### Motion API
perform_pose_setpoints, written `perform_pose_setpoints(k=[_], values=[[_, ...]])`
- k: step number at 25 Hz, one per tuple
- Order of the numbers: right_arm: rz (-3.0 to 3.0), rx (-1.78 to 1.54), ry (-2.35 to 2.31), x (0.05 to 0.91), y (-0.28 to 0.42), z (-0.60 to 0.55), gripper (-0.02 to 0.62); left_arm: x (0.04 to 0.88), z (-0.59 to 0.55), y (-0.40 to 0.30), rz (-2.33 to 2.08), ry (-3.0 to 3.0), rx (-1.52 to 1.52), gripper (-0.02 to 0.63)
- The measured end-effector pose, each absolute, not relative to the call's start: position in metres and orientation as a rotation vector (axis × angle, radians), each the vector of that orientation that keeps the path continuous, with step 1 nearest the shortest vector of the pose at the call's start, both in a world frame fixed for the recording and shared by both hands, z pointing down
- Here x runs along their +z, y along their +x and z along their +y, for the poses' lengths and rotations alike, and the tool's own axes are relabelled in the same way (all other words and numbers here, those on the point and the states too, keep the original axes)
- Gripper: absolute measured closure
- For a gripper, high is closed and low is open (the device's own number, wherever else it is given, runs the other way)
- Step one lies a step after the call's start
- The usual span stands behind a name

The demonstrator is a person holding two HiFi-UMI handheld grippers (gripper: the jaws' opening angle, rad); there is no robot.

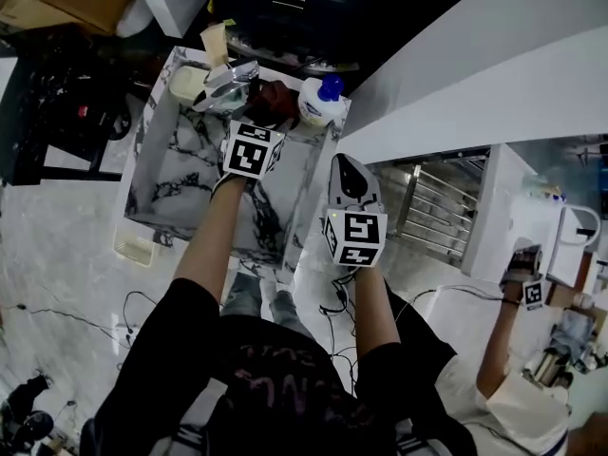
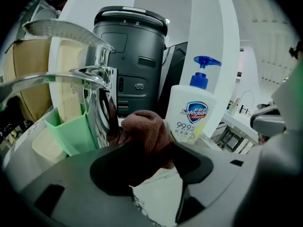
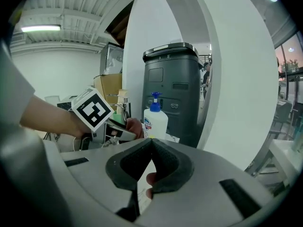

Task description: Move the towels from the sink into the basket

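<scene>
Left hand-held gripper (image 2: 147, 148) wide open, brown towel (image 2: 144, 126) between jaws, possibly touching

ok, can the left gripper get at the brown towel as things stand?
Probably yes. The left gripper has its jaws apart with the brown towel between them; the tap and soap bottle sit beside it, not in the way.

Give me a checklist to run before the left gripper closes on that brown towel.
1. Left gripper jaws apart: ok.
2. Brown towel between them, pads not pressing: ok.
3. Soap bottle clear of the jaws: ok, it stands behind, to the right.
4. Faucet clear of the towel: cannot tell, they sit close.
5. Right gripper shut, empty, held back: ok.
6. Basket in sight: cannot tell.
</scene>
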State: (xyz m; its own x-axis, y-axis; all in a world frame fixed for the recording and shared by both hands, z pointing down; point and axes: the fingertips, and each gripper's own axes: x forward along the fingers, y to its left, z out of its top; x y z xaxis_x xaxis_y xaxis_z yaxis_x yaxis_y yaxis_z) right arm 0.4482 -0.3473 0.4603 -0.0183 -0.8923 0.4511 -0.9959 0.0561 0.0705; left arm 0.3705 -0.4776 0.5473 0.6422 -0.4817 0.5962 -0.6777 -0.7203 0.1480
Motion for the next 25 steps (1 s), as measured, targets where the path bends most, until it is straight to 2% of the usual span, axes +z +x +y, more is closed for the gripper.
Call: perform_pose_setpoints(k=[4, 5, 15, 25], values=[[-1.961, 0.379, 1.896, 0.458, 0.452, -0.343, 0.58, 0.542, -0.483, 0.366, -0.938, 2.492, 0.713, 0.519], [-1.964, 0.379, 1.898, 0.457, 0.453, -0.343, 0.58, 0.538, -0.484, 0.365, -0.934, 2.491, 0.694, 0.546], [-2.01, 0.353, 1.883, 0.442, 0.442, -0.33, 0.58, 0.486, -0.45, 0.356, -0.96, 2.648, 0.652, 0.558], [-2.093, 0.293, 1.838, 0.413, 0.416, -0.313, 0.58, 0.432, -0.4, 0.313, -1.088, 2.668, 0.552, 0.558]])
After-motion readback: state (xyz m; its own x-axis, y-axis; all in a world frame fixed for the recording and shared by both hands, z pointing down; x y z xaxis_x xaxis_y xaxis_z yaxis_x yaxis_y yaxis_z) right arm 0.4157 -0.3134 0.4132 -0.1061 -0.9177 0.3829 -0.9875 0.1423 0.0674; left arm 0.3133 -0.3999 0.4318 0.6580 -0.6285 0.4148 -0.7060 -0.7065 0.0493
